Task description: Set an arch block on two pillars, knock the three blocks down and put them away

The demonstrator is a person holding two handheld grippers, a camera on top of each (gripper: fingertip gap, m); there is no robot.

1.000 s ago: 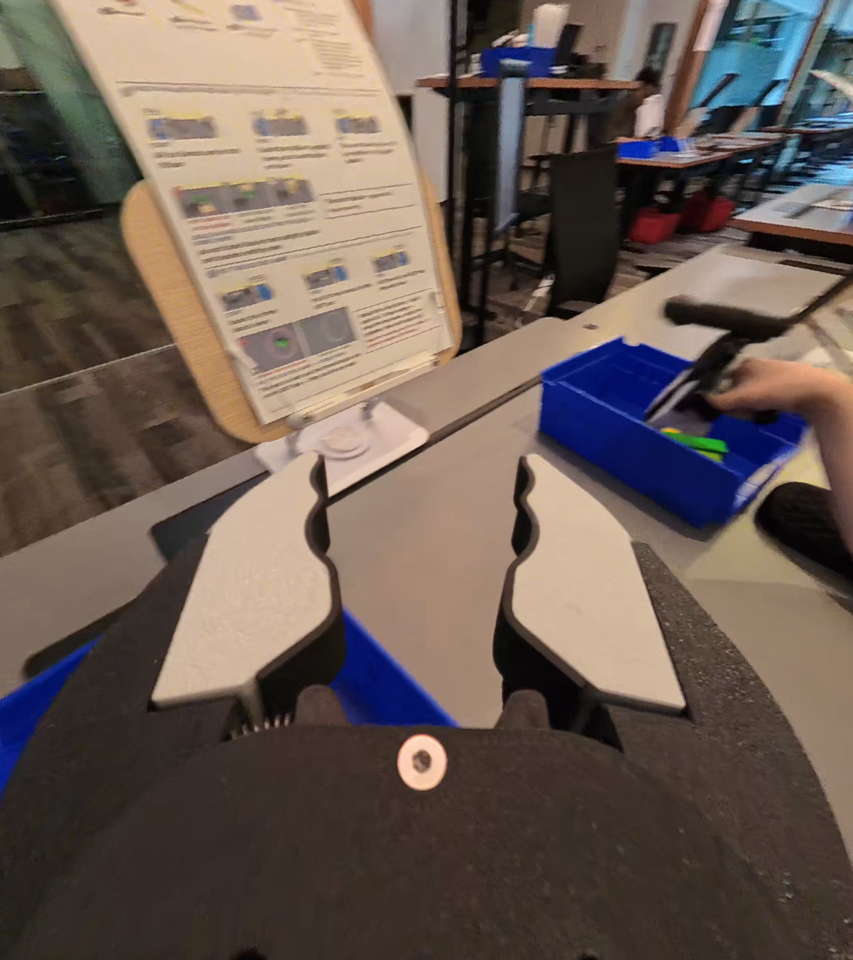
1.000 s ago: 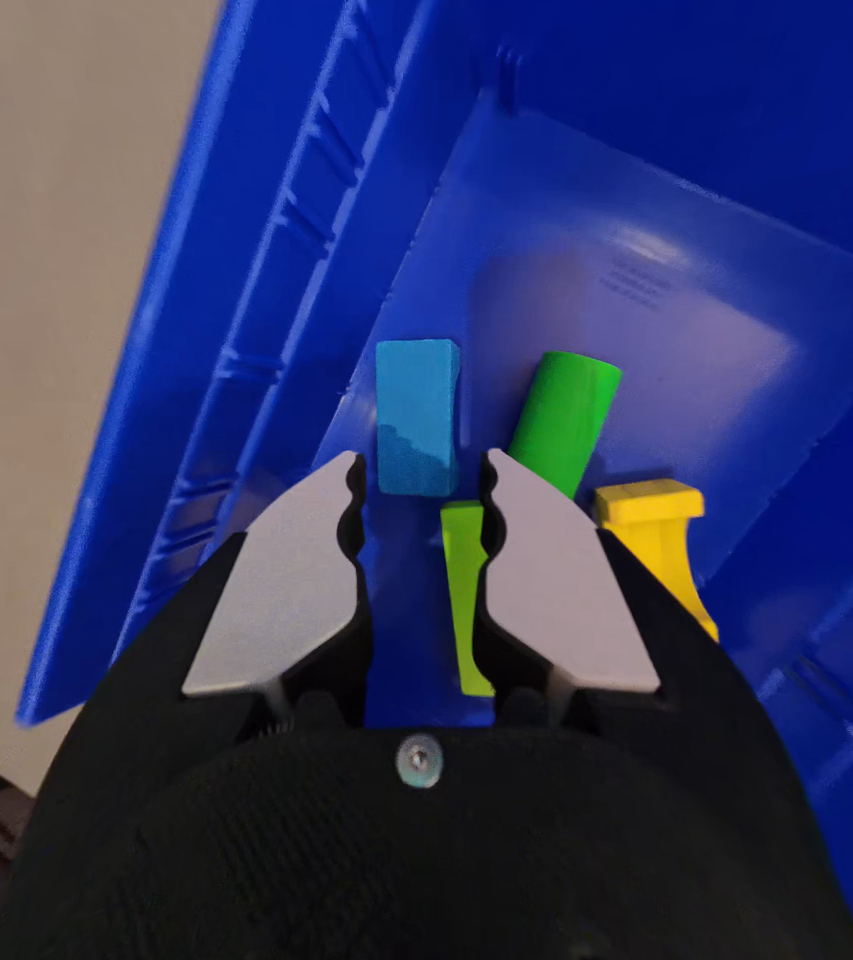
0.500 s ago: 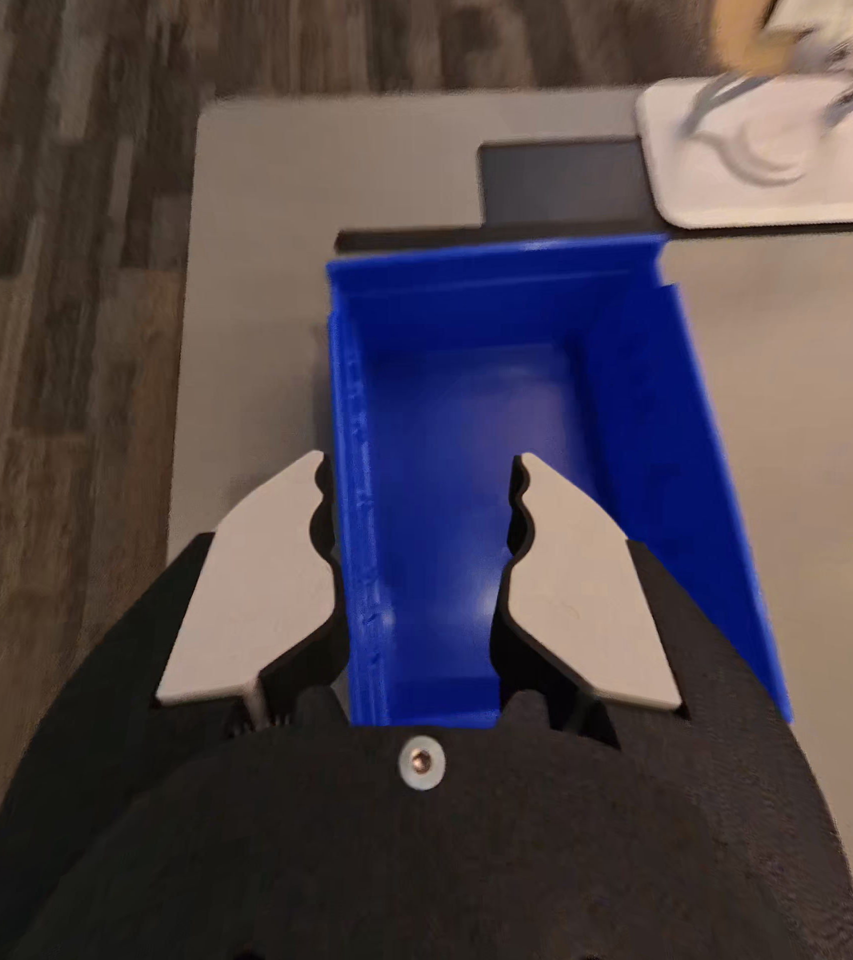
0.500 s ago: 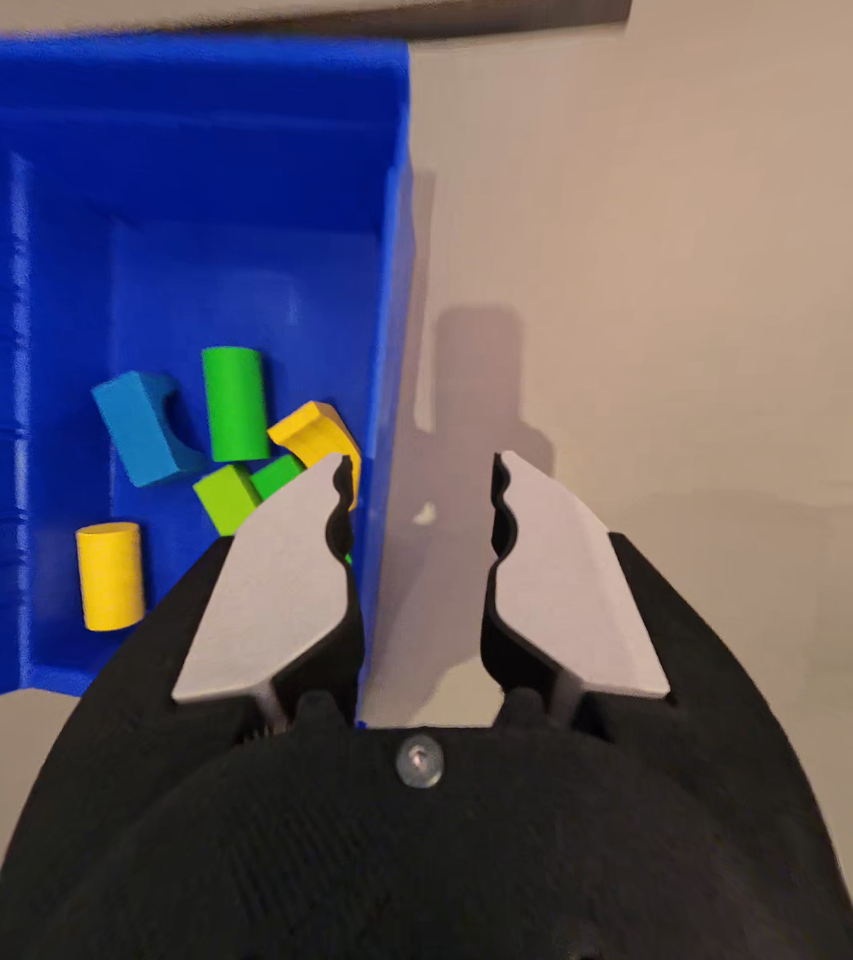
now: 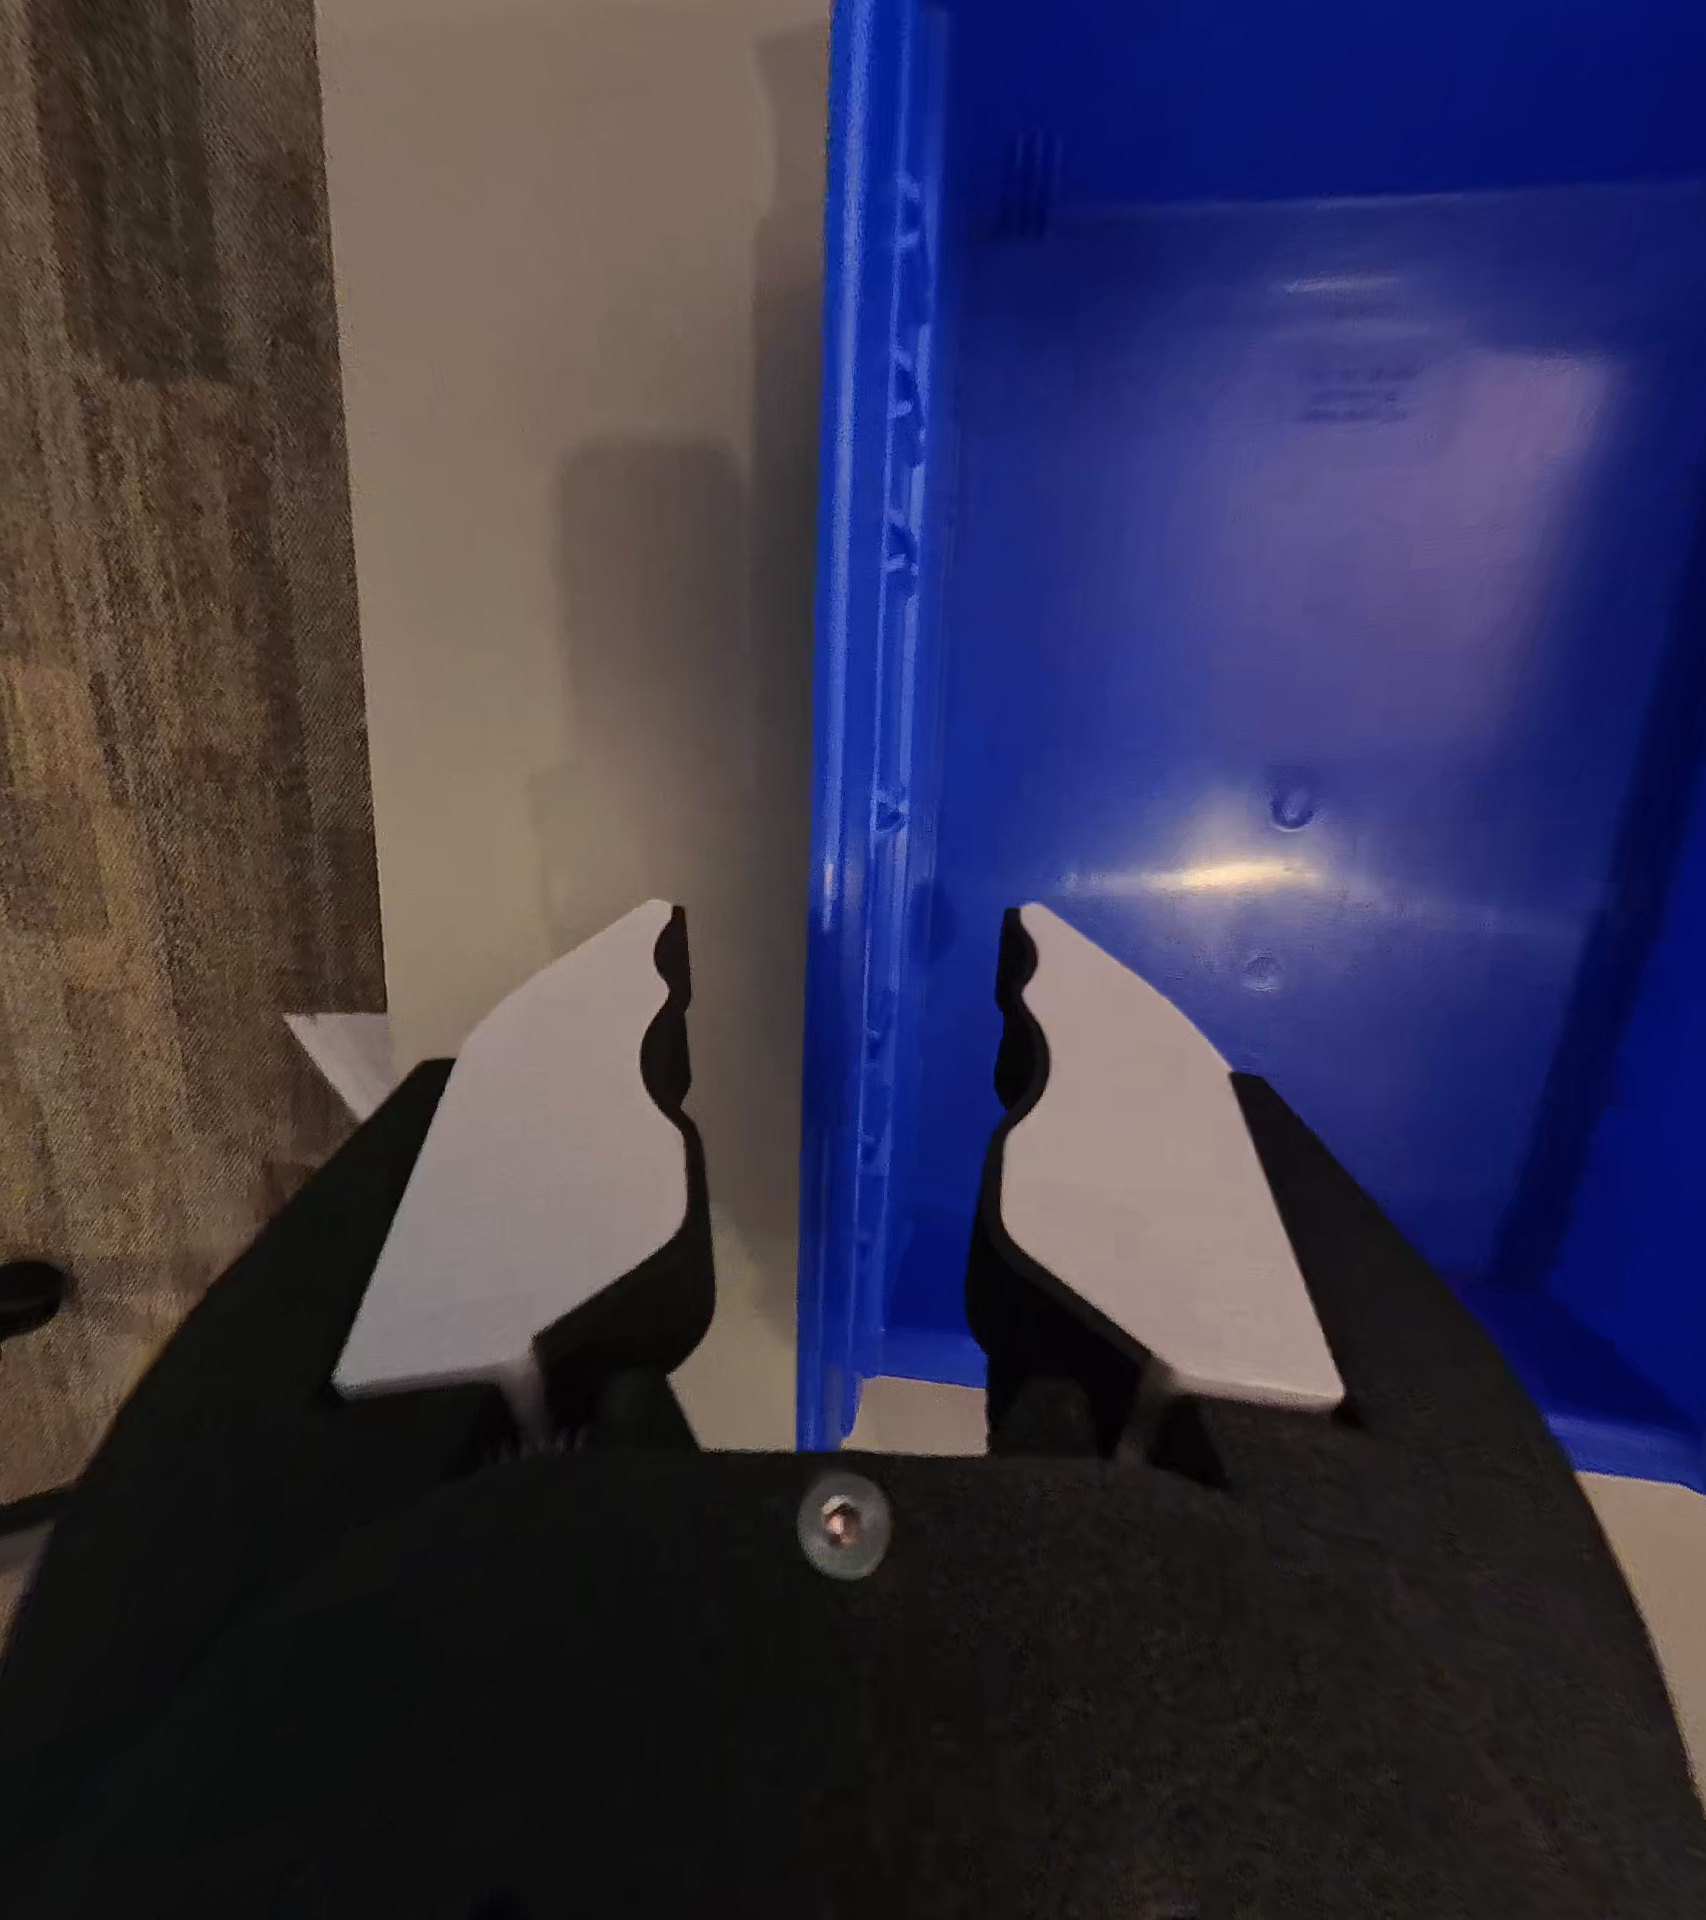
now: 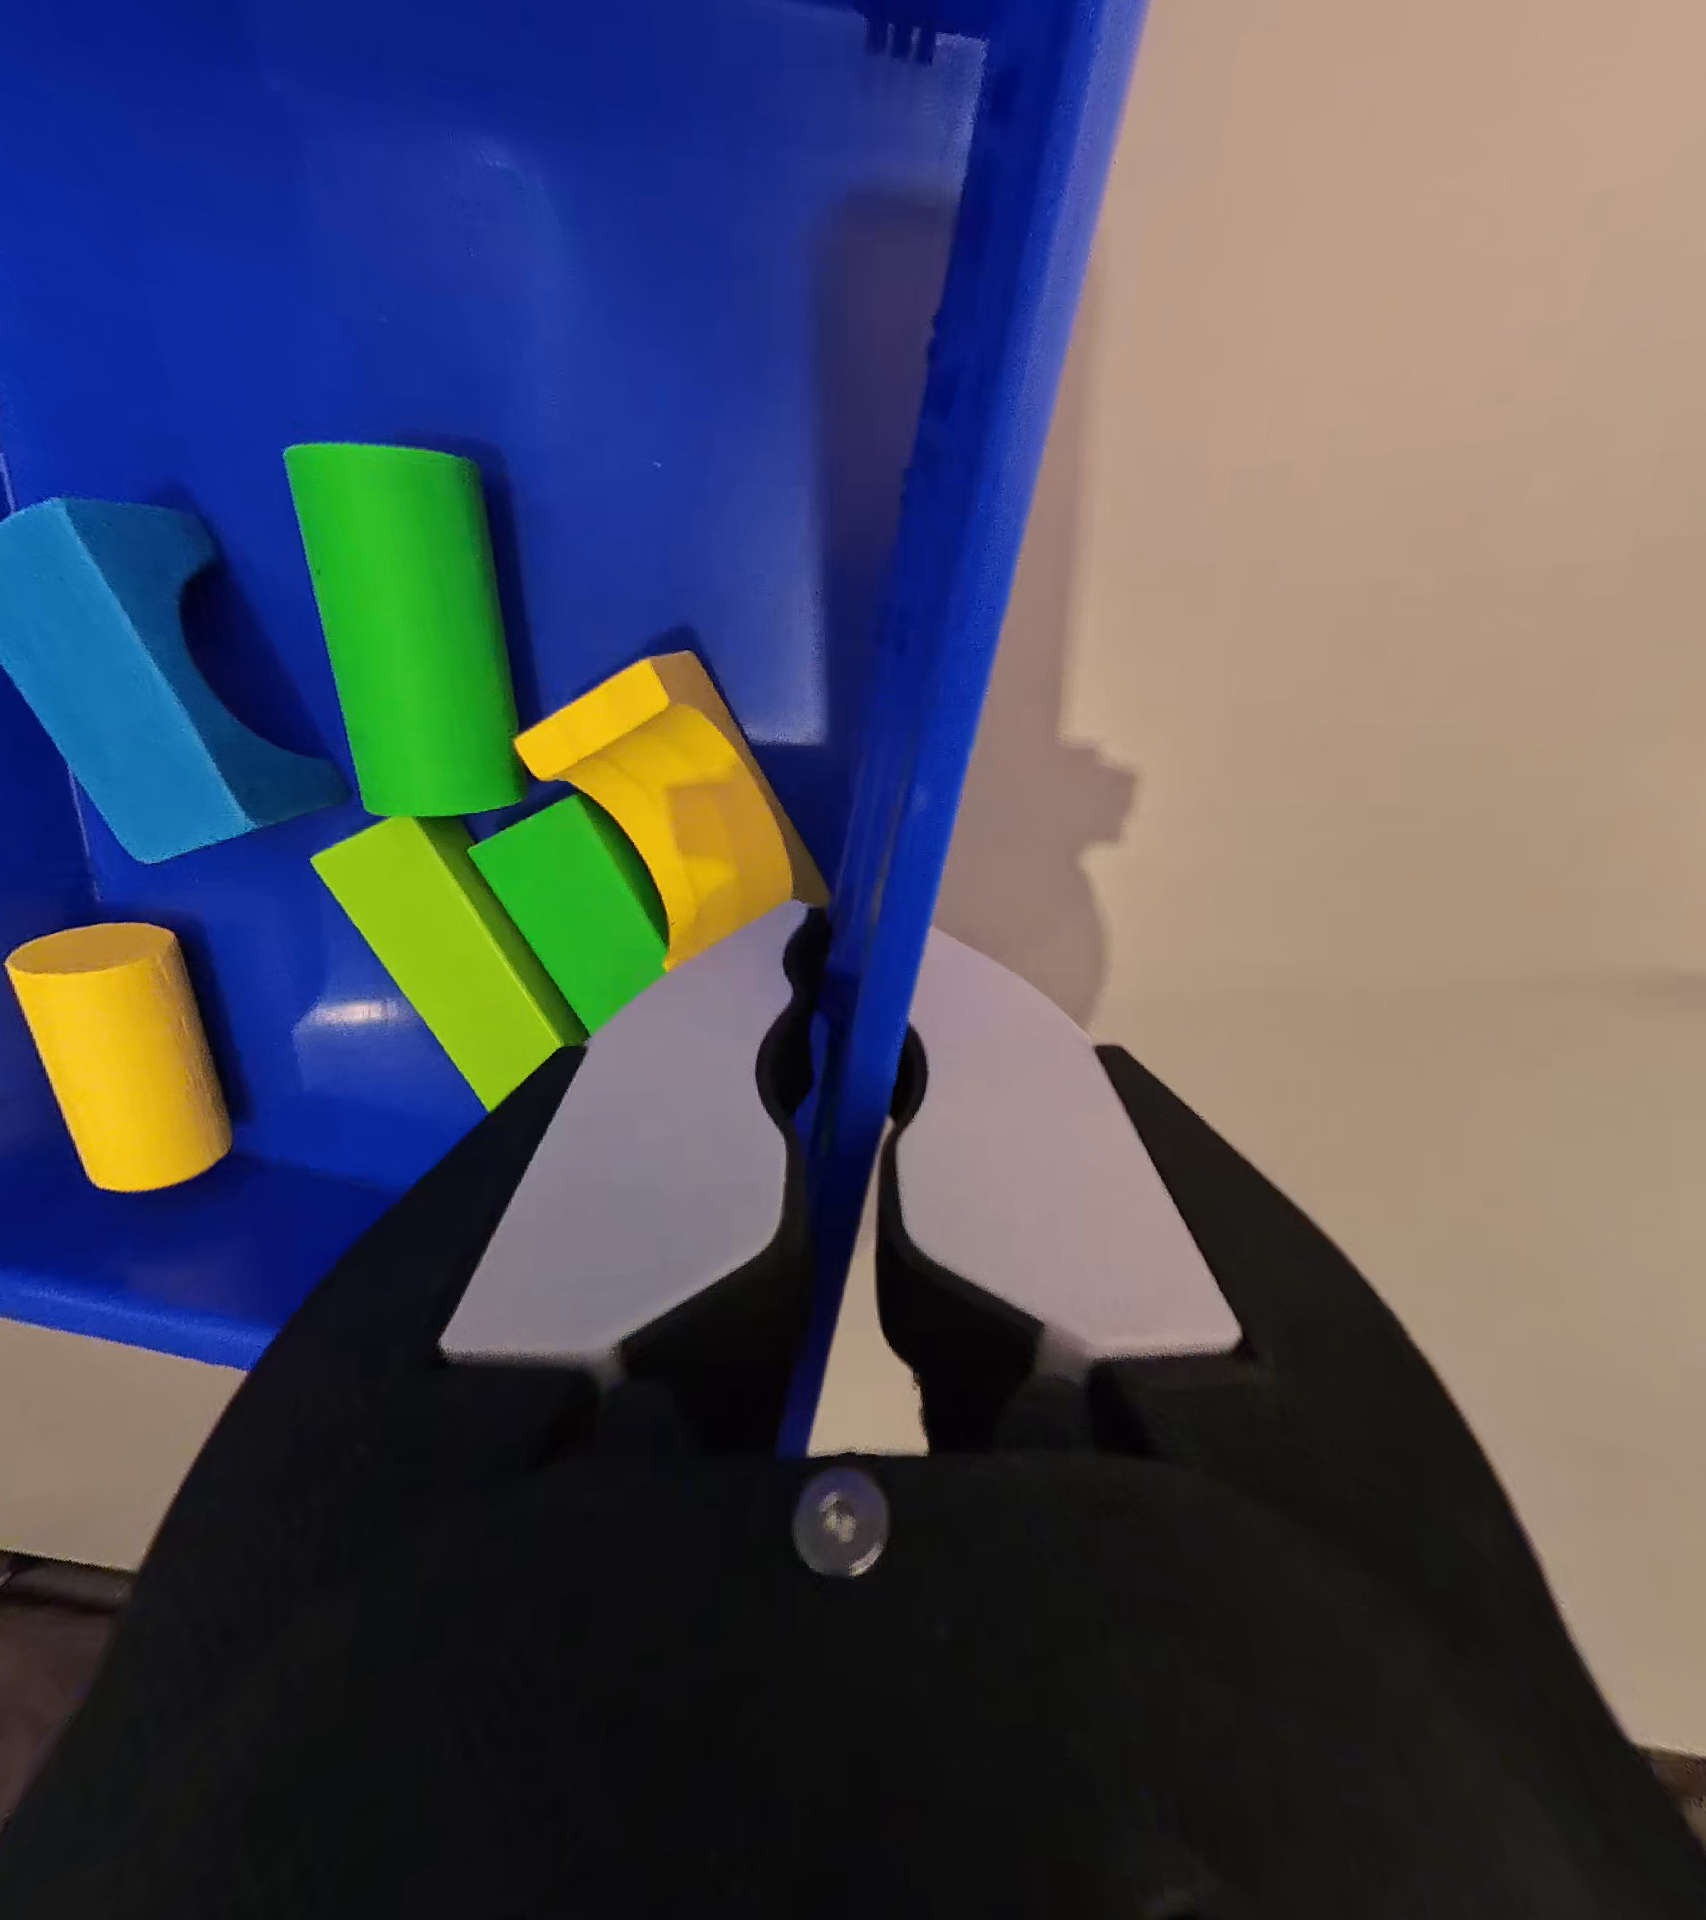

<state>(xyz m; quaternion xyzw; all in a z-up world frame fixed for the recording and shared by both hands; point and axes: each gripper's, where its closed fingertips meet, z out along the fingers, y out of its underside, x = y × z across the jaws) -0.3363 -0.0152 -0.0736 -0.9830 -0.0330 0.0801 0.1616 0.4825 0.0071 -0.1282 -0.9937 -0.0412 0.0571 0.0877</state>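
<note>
Both bins sit on the pale table, and no pillars or arch stand anywhere in view, so I judge the building has not begun: this reads as the set-up step, bringing the bins into position before any block is drawn. My right gripper (image 6: 844, 997) is closed down onto the right-hand wall of the blue bin with blocks (image 6: 994, 436), one finger inside the bin, the other outside over the table (image 6: 1451, 623), the wall pinched between them. My left gripper (image 5: 844, 1023) is spread wide and holds nothing; it straddles the left wall of the empty blue bin (image 5: 864, 623) without touching it that I can see, left finger over bare table, right finger over the bin floor. Blocks all lie loose on the first bin's floor, left of my right fingers: the yellow arch (image 6: 683, 800) nearest, just beside my inner finger and hard by the wall; two green blocks (image 6: 516, 925) leaning against it; the green cylinder (image 6: 402, 634) above those; the blue arch (image 6: 122, 675) further left; the yellow cylinder (image 6: 116, 1055) apart at lower left. Next, as I judge it: close the left onto its wall, shift the bins as needed, let go, then reach for two pillars. Risk: tugging the bin will slide the blocks, and the yellow arch sits tight to the wall, awkward to grip.
</note>
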